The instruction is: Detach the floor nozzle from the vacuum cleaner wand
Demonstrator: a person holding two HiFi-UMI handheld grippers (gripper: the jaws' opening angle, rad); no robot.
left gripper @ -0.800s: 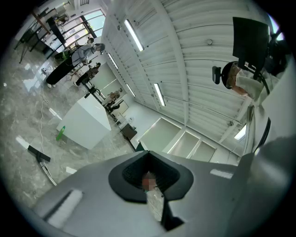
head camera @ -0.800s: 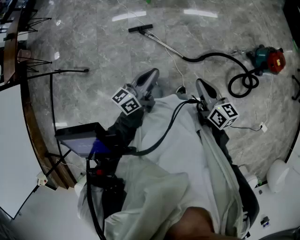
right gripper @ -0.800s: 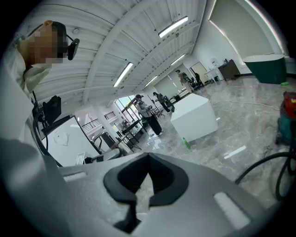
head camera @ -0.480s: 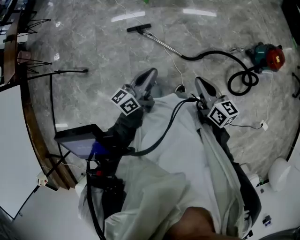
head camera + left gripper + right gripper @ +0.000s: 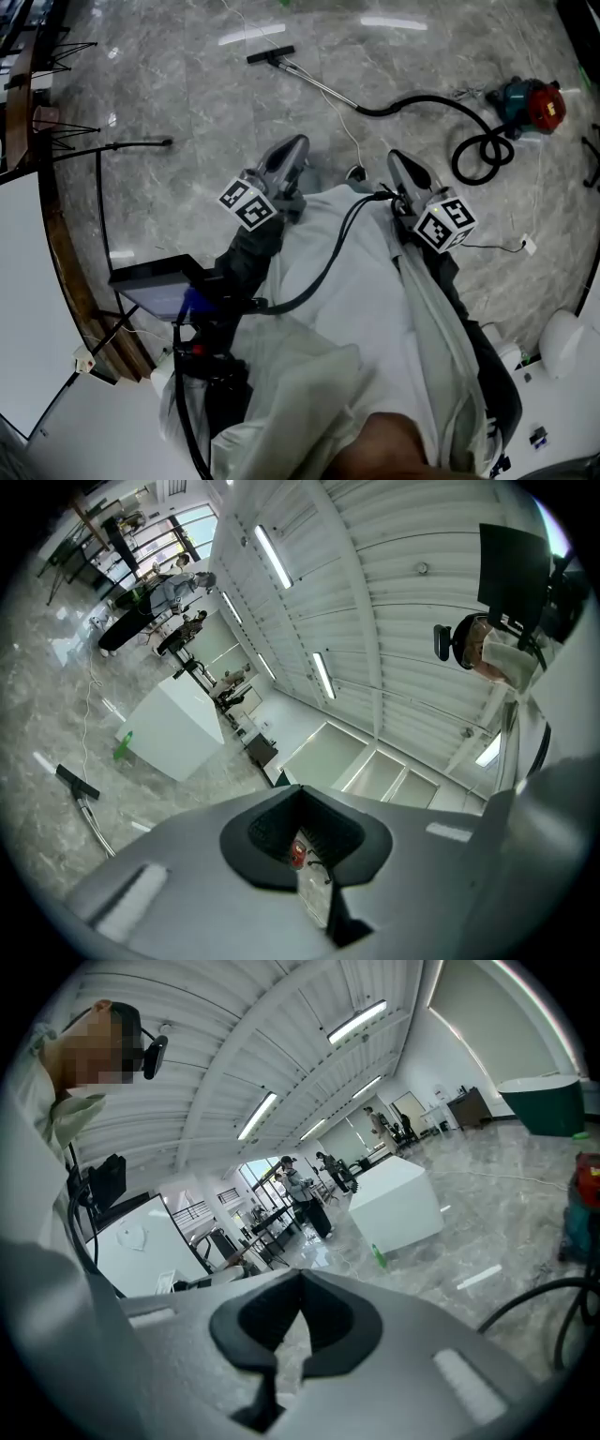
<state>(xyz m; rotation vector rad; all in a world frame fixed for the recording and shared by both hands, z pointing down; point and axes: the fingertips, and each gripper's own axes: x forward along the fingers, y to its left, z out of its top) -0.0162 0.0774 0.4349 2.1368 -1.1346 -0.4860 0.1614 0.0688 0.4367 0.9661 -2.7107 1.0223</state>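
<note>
Honestly, you're at the very start of this one, nothing on the vacuum has been touched yet. The floor nozzle [image 5: 270, 55] lies on the marble floor at the far side, a bit left of centre. It's on the end of the metal wand [image 5: 319, 86], which runs back to the right into the black hose [image 5: 422, 97] and on to the red and teal canister [image 5: 527, 105] at far right.

Both your tools are held up near your body, well apart from all of it. The left gripper [image 5: 298, 143] has its jaws closed together with nothing in them, and the same goes for the right gripper [image 5: 395, 157], pinched tight on air.

So I'd call the step in hand the approach. For the next move you'll need to get much closer and lower and spread both sets of jaws. Then I'd clamp one on the wand just beside the joint and the other on the nozzle's neck, so you can pull them apart along the tube. Whether there's a release catch on that joint I can't tell from here, it's too small.
</note>
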